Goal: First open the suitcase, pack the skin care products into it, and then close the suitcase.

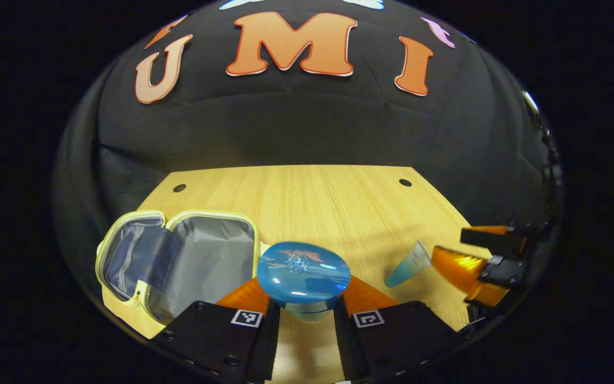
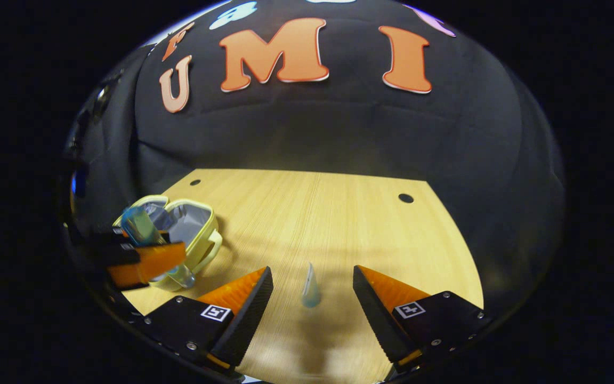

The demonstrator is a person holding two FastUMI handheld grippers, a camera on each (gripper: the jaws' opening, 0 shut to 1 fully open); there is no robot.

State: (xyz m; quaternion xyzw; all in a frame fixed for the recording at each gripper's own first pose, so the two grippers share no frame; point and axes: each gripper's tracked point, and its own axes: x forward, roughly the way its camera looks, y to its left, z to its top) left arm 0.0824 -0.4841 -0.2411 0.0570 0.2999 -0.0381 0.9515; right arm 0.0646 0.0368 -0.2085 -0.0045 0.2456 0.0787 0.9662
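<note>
My left gripper (image 1: 305,312) is shut on a bottle with a wide blue cap (image 1: 303,272) and a clear body, held above the table's near edge. Just to its left lies the small suitcase (image 1: 179,261), open, yellow-trimmed with grey lining. In the right gripper view, the same bottle (image 2: 139,226) is held tilted in front of the open suitcase (image 2: 198,226). My right gripper (image 2: 312,296) is open, one finger on each side of a small blue tube (image 2: 310,288) lying on the table. That tube (image 1: 408,264) also appears in the left gripper view, next to the right gripper (image 1: 467,250).
The light wooden table (image 2: 339,224) has two small dark holes near its far corners (image 2: 406,198). Black cloth walls close in behind and on both sides. Bare wood stretches between the suitcase and the tube.
</note>
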